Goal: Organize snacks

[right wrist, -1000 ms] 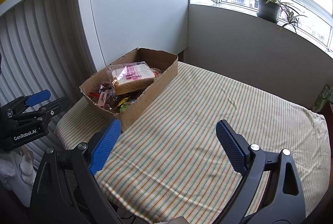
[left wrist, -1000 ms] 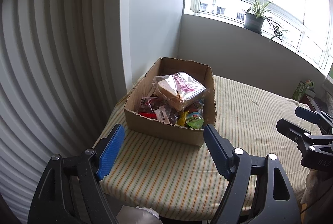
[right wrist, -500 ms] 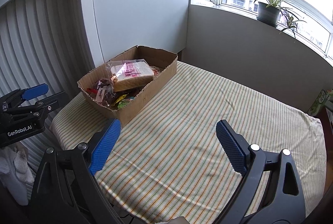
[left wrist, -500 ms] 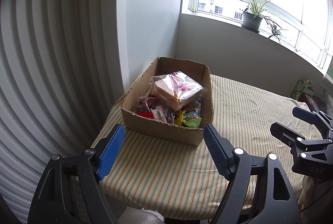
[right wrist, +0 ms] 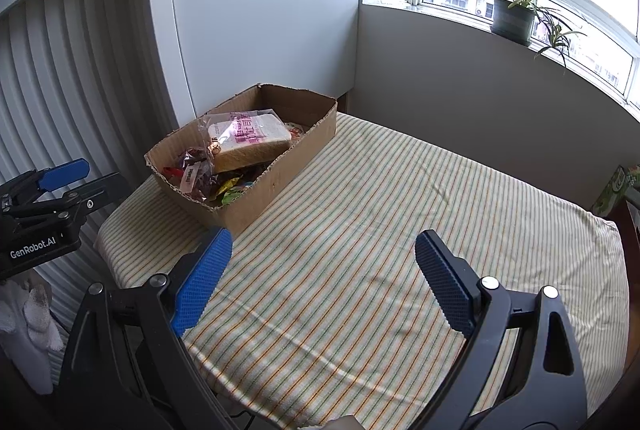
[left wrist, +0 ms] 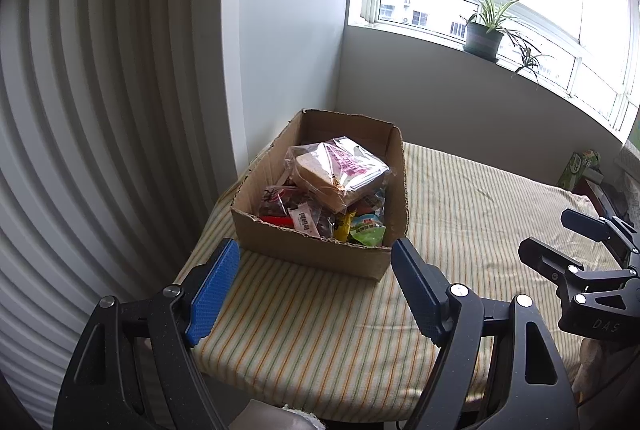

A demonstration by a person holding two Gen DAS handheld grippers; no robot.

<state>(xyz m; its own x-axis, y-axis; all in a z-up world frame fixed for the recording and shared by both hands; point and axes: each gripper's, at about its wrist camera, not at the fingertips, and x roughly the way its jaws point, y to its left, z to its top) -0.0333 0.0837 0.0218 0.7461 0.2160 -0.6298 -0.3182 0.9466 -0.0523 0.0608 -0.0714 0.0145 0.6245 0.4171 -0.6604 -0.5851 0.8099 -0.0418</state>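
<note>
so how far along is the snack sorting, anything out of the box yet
Nothing looks done: every snack, with the bagged bread on top, sits in the cardboard box, and the striped tablecloth holds only that box. Nothing is in hand: the left gripper and right gripper are open and empty, short of the box. All the sorting is left.

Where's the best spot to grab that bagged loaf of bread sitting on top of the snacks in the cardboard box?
Probably take the bread bag across its short width near the middle, coming from above. It lies tilted on top of the other snacks, higher than the cardboard box walls, so its top is unobstructed. The left tongs stand open and face the box most directly.
</note>
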